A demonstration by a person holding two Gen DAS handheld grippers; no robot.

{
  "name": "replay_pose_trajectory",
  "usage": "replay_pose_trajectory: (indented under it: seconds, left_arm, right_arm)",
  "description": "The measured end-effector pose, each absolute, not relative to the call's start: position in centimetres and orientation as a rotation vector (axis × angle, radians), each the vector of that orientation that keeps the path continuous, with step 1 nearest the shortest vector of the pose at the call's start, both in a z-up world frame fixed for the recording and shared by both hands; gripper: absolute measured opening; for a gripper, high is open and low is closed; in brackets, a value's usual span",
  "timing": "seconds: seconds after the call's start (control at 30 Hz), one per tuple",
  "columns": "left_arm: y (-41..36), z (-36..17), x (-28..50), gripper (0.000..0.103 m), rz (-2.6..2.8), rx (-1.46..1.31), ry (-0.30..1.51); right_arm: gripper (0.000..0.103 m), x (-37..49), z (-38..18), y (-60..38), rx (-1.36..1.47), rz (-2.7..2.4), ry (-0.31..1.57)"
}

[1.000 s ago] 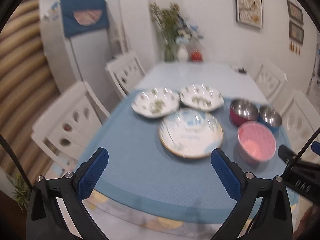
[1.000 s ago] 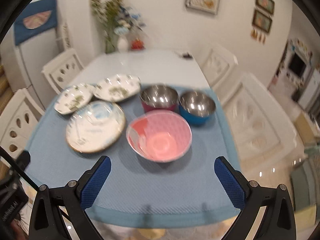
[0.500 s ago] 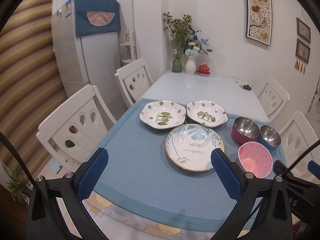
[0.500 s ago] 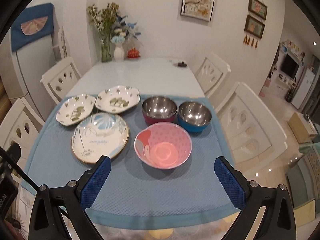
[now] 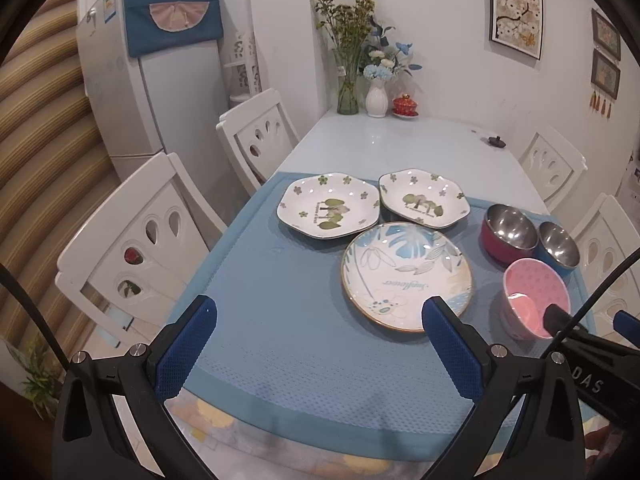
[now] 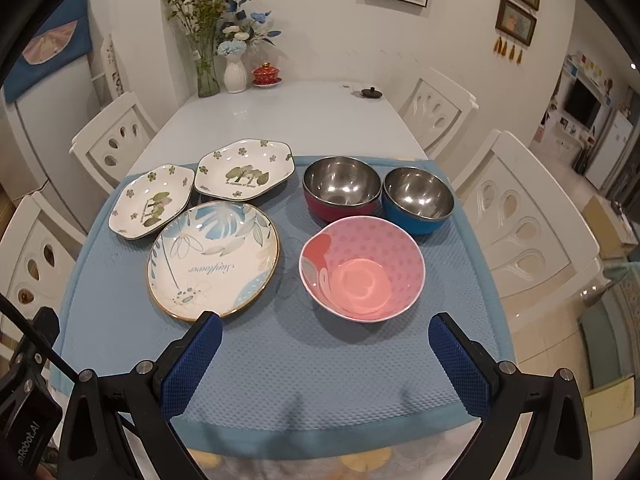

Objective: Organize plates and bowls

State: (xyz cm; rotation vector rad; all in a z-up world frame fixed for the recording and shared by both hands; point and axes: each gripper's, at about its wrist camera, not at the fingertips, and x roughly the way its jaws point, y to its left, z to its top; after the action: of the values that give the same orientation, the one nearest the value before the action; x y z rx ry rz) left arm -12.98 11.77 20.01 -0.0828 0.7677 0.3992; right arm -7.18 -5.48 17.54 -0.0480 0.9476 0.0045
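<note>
On a blue mat [image 6: 320, 360] lie a round leaf-patterned plate [image 6: 212, 258], two white hexagonal tree plates [image 6: 152, 200] [image 6: 246, 174], a pink dotted bowl [image 6: 362, 268], a red steel bowl [image 6: 340, 188] and a blue steel bowl [image 6: 418, 198]. My right gripper [image 6: 325, 360] is open and empty, above the mat's near edge, in front of the pink bowl. My left gripper [image 5: 316, 344] is open and empty, near the mat's front, left of the round plate [image 5: 406, 274]. The pink bowl [image 5: 534, 300] is at its right.
The white table [image 6: 280, 112] stretches beyond the mat, with flower vases [image 6: 234, 72], a red lidded cup [image 6: 266, 74] and a small black item [image 6: 370, 92] at the far end. White chairs [image 5: 132, 240] [image 6: 528, 216] stand on both sides. A fridge [image 5: 160, 80] is at the left.
Both grippers have pulled back and risen a little, so the dishes look smaller and sharper. The dishes have not moved. Both grippers stay open.
</note>
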Motion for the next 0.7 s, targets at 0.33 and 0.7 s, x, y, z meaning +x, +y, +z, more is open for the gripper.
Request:
replay_pose_trajectory:
  seconds: [0.33,0.7]
  left_arm:
    - [14.5,19.7,-10.8,0.102,0.346,-0.092,0.775]
    - [17.2,18.8,-8.2,0.102,0.315,-0.058,0.789]
  right_arm:
    - [0.103,-5.8,17.3,-3.2,-0.026,-0.011,0.965]
    - [0.103,-3.5,16.4,-1.1,0.000,-0.048,0.976]
